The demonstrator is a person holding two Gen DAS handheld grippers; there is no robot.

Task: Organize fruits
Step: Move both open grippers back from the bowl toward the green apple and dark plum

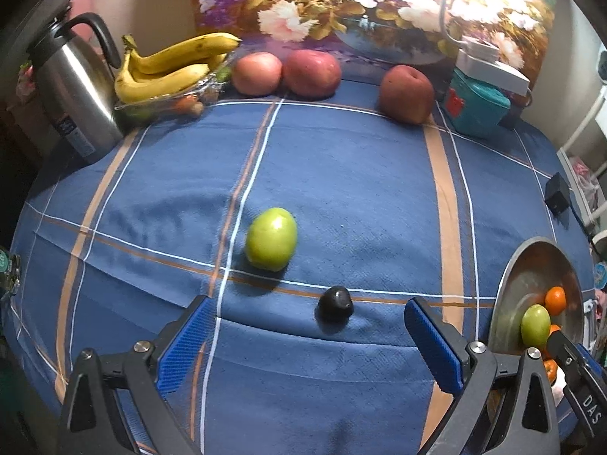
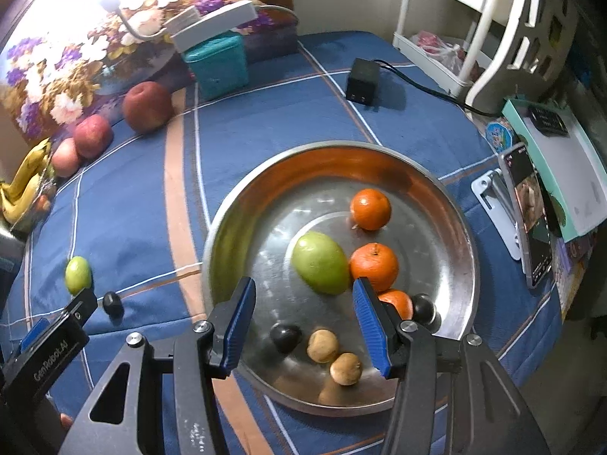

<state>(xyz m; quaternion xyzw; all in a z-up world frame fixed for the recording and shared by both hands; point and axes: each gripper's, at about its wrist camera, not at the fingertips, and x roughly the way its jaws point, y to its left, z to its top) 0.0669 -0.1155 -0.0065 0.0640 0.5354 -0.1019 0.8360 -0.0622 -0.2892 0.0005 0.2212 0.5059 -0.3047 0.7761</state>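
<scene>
My left gripper [image 1: 309, 341] hangs open and wide above the blue checked cloth with nothing between its blue pads. Just beyond it lie a small dark fruit [image 1: 335, 303] and a green fruit [image 1: 271, 239]. My right gripper [image 2: 305, 326] is open over the near side of the steel bowl [image 2: 436, 204], holding nothing. In the bowl lie a green fruit [image 2: 320, 263], three oranges [image 2: 373, 265], two dark fruits [image 2: 285, 337] and two brown fruits [image 2: 322, 345]. The same loose green fruit [image 2: 77, 273] and dark fruit [image 2: 112, 303] show left of the bowl.
Three red apples [image 1: 312, 74] line the back edge by a floral picture. Bananas [image 1: 170, 64] sit on a tray beside a steel kettle [image 1: 72, 87]. A teal box [image 1: 480, 106] and a black adapter [image 2: 362, 79] are at the back right. A phone on a stand [image 2: 529, 220] is right of the bowl.
</scene>
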